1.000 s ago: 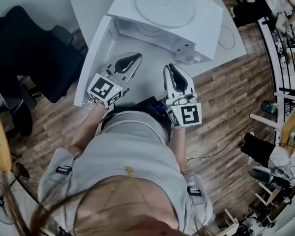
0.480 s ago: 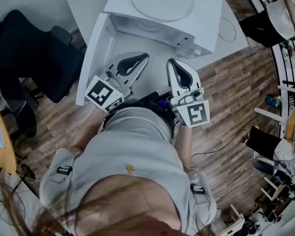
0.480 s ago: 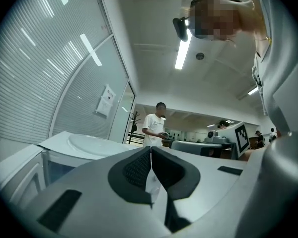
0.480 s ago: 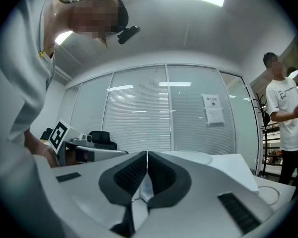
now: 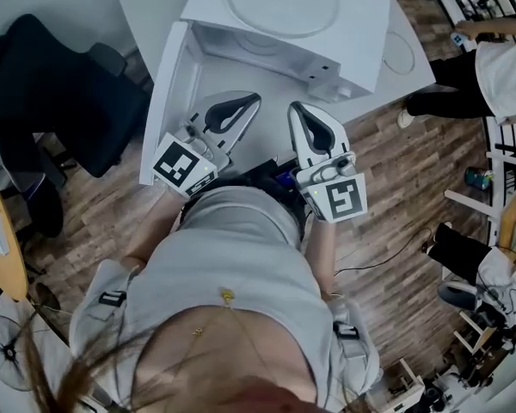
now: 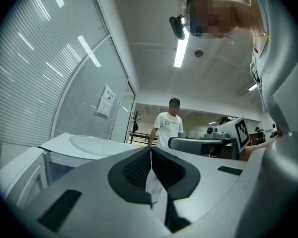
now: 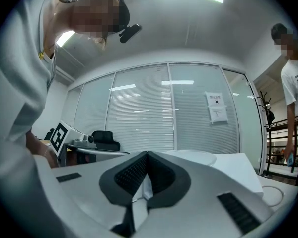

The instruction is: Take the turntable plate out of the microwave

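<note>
A white table (image 5: 142,3) carries a white microwave (image 5: 279,54) whose door (image 5: 166,101) hangs wide open on the left. The round turntable plate (image 5: 284,3) lies flat on top of the microwave, outside the oven space. In front of the opening, the left gripper (image 5: 251,100) and right gripper (image 5: 296,110) point level, side by side. Both are closed pad against pad and hold nothing. The right one's jaws have just been closing.
</note>
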A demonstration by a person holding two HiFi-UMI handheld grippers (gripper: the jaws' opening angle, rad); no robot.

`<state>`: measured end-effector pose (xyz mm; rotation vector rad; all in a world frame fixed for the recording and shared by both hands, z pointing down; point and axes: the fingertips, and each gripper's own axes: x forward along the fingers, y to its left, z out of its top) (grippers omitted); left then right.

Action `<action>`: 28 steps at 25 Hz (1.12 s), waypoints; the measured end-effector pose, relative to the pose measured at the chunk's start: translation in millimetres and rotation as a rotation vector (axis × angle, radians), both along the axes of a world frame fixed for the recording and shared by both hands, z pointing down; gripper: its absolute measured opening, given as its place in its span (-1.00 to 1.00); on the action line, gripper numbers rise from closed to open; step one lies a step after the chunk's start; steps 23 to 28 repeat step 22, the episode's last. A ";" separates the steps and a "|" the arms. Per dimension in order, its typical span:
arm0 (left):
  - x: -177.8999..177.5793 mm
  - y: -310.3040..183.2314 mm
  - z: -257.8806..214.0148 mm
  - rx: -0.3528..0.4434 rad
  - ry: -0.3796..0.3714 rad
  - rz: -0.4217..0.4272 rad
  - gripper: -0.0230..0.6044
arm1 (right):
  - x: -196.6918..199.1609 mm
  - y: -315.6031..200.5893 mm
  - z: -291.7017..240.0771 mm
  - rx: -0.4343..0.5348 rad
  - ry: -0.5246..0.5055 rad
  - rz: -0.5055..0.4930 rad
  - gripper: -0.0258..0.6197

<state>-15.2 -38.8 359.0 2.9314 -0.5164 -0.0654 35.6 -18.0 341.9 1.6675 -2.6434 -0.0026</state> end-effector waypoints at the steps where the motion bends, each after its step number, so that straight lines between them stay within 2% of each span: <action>1: -0.6 -0.6 0.6 -0.001 -0.001 -0.004 -0.83 | 0.3 -0.3 0.6 -0.001 -0.001 0.001 -0.87; 14: 4.1 -4.6 6.5 -0.005 -0.026 -0.008 -0.83 | 3.5 -5.2 1.7 0.002 0.001 -0.001 -0.87; 28: 7.2 -2.9 9.1 -0.021 -0.016 -0.005 -0.83 | 7.2 -4.0 4.8 -0.004 0.008 0.002 -0.87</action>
